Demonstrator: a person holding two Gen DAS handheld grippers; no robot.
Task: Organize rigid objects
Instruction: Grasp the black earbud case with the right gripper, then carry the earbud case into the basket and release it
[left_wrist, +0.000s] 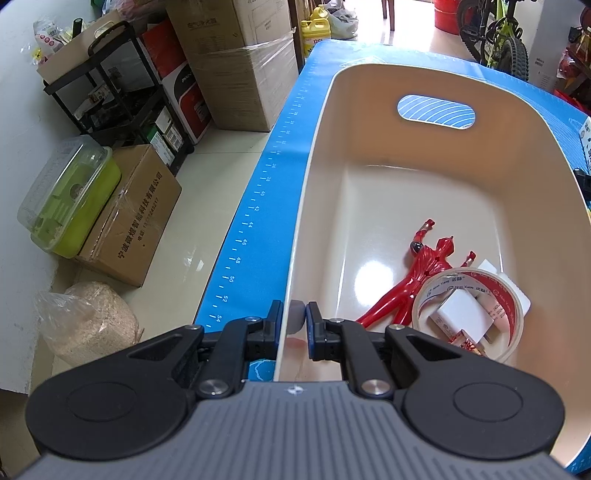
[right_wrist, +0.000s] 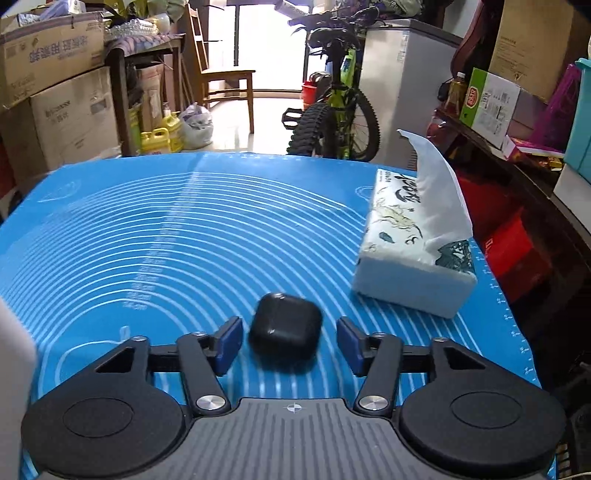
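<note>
The cream bin (left_wrist: 317, 192) looks like smooth, glossy plastic, its floor throwing back a bright glare. In it, a red toy figure (left_wrist: 417, 273) is shiny hard plastic, and the tape roll (left_wrist: 469, 317) is clear glossy film. The blue mat (right_wrist: 184, 229) on the counter seems matt and rubbery. The black earbud case (right_wrist: 284, 328) has a smooth satin plastic shell. The tissue pack (right_wrist: 410, 251) wears soft printed plastic wrap, with thin paper standing out.

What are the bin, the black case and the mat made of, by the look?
Bin: glossy cream plastic, judging by glare on its floor and a moulded handle slot. Black case: probably hard plastic, satin, with rounded corners and a lid seam. Mat: likely silicone or vinyl, matte blue, printed rings, one crease.
</note>
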